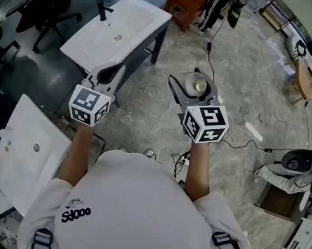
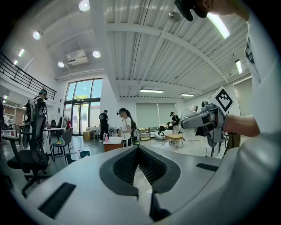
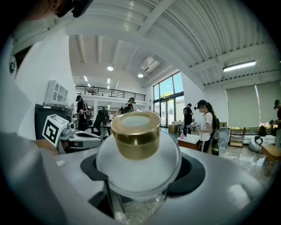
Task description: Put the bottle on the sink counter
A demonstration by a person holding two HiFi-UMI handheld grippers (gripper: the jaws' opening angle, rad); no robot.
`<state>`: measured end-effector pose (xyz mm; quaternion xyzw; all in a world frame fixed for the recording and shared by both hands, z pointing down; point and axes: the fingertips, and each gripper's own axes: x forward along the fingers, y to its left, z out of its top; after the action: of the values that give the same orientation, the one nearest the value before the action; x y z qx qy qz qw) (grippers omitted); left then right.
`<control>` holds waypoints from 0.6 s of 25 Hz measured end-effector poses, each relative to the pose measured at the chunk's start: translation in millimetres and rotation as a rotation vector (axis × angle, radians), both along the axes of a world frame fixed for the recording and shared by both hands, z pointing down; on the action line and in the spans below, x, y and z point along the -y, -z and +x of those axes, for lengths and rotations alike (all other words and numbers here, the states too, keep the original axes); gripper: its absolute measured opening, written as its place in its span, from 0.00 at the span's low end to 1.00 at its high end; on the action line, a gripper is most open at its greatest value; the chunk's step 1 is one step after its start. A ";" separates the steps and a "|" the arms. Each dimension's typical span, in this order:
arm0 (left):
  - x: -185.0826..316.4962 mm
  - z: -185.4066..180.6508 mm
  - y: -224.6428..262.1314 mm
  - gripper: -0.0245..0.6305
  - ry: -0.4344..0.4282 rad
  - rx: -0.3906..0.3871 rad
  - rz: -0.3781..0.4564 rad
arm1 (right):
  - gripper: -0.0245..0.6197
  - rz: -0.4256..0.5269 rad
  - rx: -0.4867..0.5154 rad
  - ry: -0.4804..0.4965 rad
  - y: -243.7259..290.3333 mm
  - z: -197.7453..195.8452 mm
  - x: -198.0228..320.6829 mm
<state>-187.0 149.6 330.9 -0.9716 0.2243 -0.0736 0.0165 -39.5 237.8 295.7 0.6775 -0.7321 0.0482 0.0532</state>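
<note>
Jaws of my right gripper (image 3: 141, 178) clamp the gold-capped bottle (image 3: 137, 154) upright, my left gripper (image 2: 138, 151) is closed and empty, both forearms reach forward, and the bottle's base is hidden.

The person wears a white short-sleeved T-shirt (image 1: 135, 203) with dark lettering (image 1: 75, 214) on the back and dark straps (image 1: 43, 240) at both shoulders. The left claw (image 1: 108, 75) and right claw (image 1: 193, 86) are pale grey with black ribbed pads (image 2: 125, 165). Just behind each claw sits a white cube (image 1: 89, 105) bearing black square markers.
</note>
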 end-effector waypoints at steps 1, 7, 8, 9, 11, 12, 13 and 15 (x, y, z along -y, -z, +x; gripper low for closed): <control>-1.8 1.0 1.9 0.04 0.008 -0.006 0.020 | 0.59 0.000 0.002 0.005 -0.6 1.2 -0.2; -10.4 18.1 0.3 0.04 0.008 0.024 0.047 | 0.59 -0.004 0.008 0.045 -1.7 12.9 0.9; -10.5 21.0 -3.3 0.04 0.011 0.039 0.042 | 0.59 -0.002 0.015 0.055 -1.5 14.4 0.9; -9.9 22.7 -7.2 0.04 0.021 0.053 0.040 | 0.59 0.001 0.025 0.067 -1.4 15.6 0.8; -9.1 25.9 -11.9 0.04 0.040 0.061 0.033 | 0.59 0.005 0.042 0.091 -1.4 19.1 0.8; -9.9 28.7 -12.1 0.04 0.042 0.053 0.025 | 0.59 0.006 0.042 0.102 -1.6 21.7 0.7; -11.7 32.5 -11.5 0.04 0.038 0.043 0.017 | 0.59 0.005 0.037 0.113 -1.9 25.0 0.3; -17.4 42.0 -10.0 0.04 0.024 0.027 0.002 | 0.59 0.003 0.030 0.130 -2.7 32.7 -1.2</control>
<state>-145.0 167.0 340.9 -0.9677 0.2358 -0.0867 0.0195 -6.8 239.0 298.3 0.6277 -0.7753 0.0538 0.0442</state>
